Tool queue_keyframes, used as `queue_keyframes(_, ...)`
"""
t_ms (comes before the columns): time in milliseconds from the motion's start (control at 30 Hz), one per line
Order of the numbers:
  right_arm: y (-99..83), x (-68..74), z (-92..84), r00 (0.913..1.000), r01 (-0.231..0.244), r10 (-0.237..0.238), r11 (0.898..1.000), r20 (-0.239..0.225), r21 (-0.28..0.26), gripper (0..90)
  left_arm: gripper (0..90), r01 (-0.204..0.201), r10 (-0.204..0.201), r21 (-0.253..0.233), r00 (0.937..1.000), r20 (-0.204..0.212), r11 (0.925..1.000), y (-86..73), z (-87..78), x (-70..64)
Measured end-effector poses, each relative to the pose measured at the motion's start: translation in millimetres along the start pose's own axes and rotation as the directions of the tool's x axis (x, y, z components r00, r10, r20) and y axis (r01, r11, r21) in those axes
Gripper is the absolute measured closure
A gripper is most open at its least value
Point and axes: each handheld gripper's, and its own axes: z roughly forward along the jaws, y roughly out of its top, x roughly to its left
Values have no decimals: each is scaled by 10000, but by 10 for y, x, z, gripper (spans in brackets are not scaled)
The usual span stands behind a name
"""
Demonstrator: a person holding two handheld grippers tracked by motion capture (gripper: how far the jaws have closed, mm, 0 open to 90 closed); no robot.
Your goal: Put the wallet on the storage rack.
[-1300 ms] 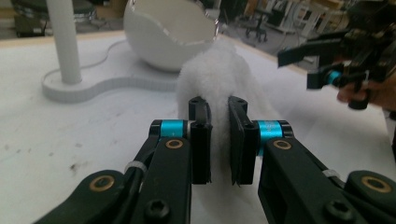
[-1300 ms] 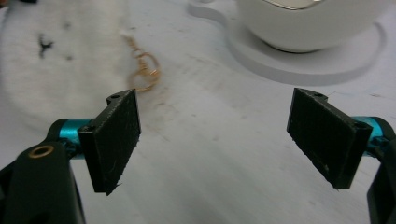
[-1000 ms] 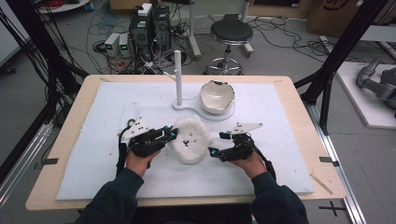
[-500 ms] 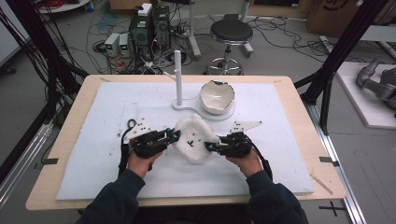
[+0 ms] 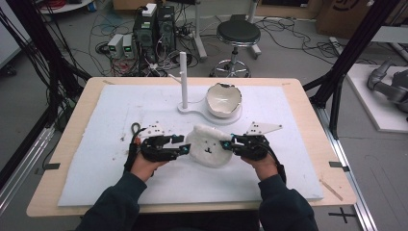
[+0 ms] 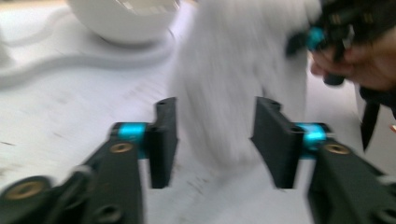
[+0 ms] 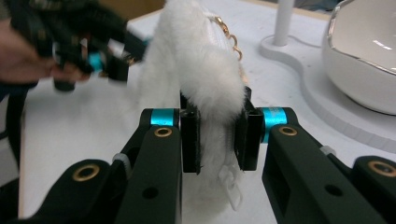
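Dark-sleeved forearms, two of them, come in over the near edge of the table (image 5: 67, 159), each hand holding one black gripper with blue accents. Between the two grippers sits a single white fluffy purse (image 5: 208, 147), round in outline, with a small face of dark dots and a mouth stitched on the side that faces up in the high view. It stands near the middle of the white mat (image 5: 110, 110) that covers the wooden tabletop.

At the purse's right side, the right gripper (image 7: 218, 133) has its jaws pressed into the fur, pinching one edge of the purse; a white zipper with its pull hangs below the pinch and a short gold chain shows along the top seam. At the purse's left side, the left gripper (image 6: 215, 140) has its jaws spread wide, with the blurred white fur lying in the gap between them and neither jaw clearly touching it.

Farther back on the mat stands one white stand (image 5: 192, 107) with a flat base. It carries one upright white post (image 5: 183, 79) at its left end and one white bowl (image 5: 223, 99) with a thin gold rim at its right end. Beyond the table, one black round stool (image 5: 238, 33) stands on the floor among cables and electronic boxes.
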Motion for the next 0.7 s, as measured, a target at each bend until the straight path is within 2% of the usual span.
queue_keyframes(33,0,11,12,9999,56,-56,10000,-146,16,762,438,-29,30,-370,10000,47,9993,39,-52,33)
queue_keyframes(67,3,20,29,9991,136,-135,9999,-398,21,762,421,-79,86,-513,9999,129,9987,50,-64,39)
queue_keyframes(167,24,84,86,9937,472,-452,9987,-1029,169,762,402,-75,104,-502,9983,575,9987,43,-32,26)
queue_keyframes(200,35,106,104,9909,610,-581,9979,-1218,202,761,407,-75,104,-502,9983,575,9987,43,-32,26)
queue_keyframes(233,45,130,122,9887,708,-672,9972,-1337,221,760,458,57,-49,-75,9941,1082,10000,16,10,17)
queue_keyframes(267,52,145,135,9877,799,-762,9966,-1363,222,759,575,57,-49,-75,9941,1082,10000,16,10,17)
queue_keyframes(300,57,156,142,9880,826,-788,9963,-1325,234,757,666,-221,185,324,9940,1081,9992,-16,36,-15)
queue_keyframes(333,57,153,142,9889,822,-784,9963,-1264,247,752,728,-221,185,324,9940,1081,9992,-16,36,-15)
queue_keyframes(367,55,142,138,9902,732,-698,9970,-1213,243,746,750,-207,159,409,9933,1142,9990,-28,43,-15)
queue_keyframes(400,54,134,133,9914,652,-619,9976,-1152,247,729,762,-165,146,147,9929,1181,9998,-27,35,-17)
queue_keyframes(433,52,121,124,9934,544,-523,9984,-1017,177,686,768,-168,167,-6,9938,1103,9999,-17,23,-18)
queue_keyframes(467,51,111,116,9961,417,-416,9991,-775,7,591,772,-168,167,-6,9938,1103,9999,-17,23,-18)
queue_keyframes(500,47,99,102,9987,204,-211,9997,-471,-150,513,774,-46,90,-472,9955,941,9989,-4,-16,-7)
queue_keyframes(567,29,56,74,10000,-58,60,9991,50,-411,405,777,104,-23,-1093,9973,734,9940,-2,-68,22)
queue_keyframes(600,16,33,65,9996,-232,241,9983,170,-529,374,777,104,-23,-1093,9973,734,9940,-2,-68,22)
queue_keyframes(667,5,6,63,9982,-524,539,9972,262,-538,345,777,231,-128,-1568,9977,665,9874,-1,-114,48)
queue_keyframes(700,2,4,72,9977,-638,650,9963,196,-571,330,777,241,-127,-1904,9981,611,9814,0,-138,55)
